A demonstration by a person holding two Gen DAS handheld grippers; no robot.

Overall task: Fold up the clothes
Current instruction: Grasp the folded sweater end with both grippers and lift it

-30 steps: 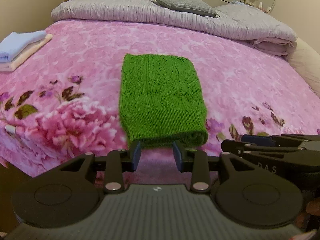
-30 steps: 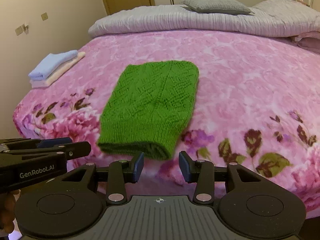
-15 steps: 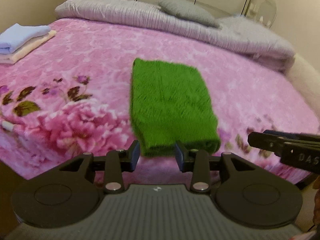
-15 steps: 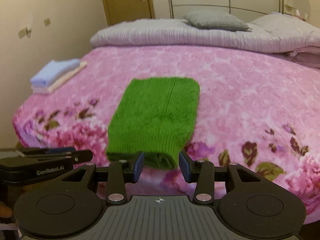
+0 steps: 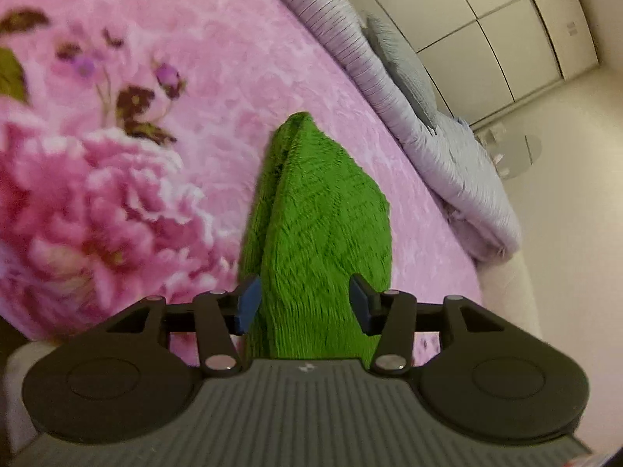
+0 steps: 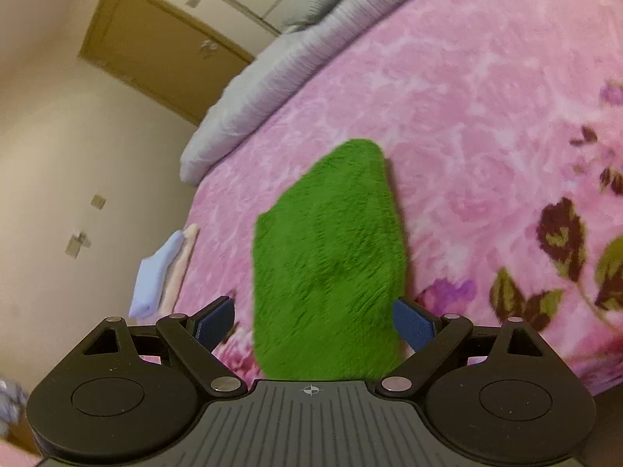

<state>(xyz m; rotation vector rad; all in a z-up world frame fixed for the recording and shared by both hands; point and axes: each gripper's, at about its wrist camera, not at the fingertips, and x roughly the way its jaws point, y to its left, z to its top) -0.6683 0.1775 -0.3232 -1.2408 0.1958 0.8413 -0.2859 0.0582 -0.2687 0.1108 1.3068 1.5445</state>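
A folded green knitted garment point(image 5: 323, 214) lies on the pink floral bedspread point(image 5: 194, 58). Its near end reaches in between the fingers of my left gripper point(image 5: 303, 303), whose jaws are opening; the blue pads stand at its two sides. In the right wrist view the same garment point(image 6: 327, 241) runs between the widely spread fingers of my right gripper point(image 6: 315, 325), also opening, with bedspread showing between the left pad and the knit. Both views are tilted and blurred.
A rolled grey duvet point(image 5: 447, 148) and a grey pillow point(image 5: 405, 74) lie along the head of the bed. A small stack of folded blue and cream clothes point(image 6: 155, 272) sits at the bed's left edge. A wooden door point(image 6: 155, 46) and wardrobe fronts point(image 5: 486, 39) stand behind.
Both grippers have rolled sideways and pushed forward, so the garment's near end now lies between their fingers. Their jaws stand wider. Neither gripper shows in the other's view any more.
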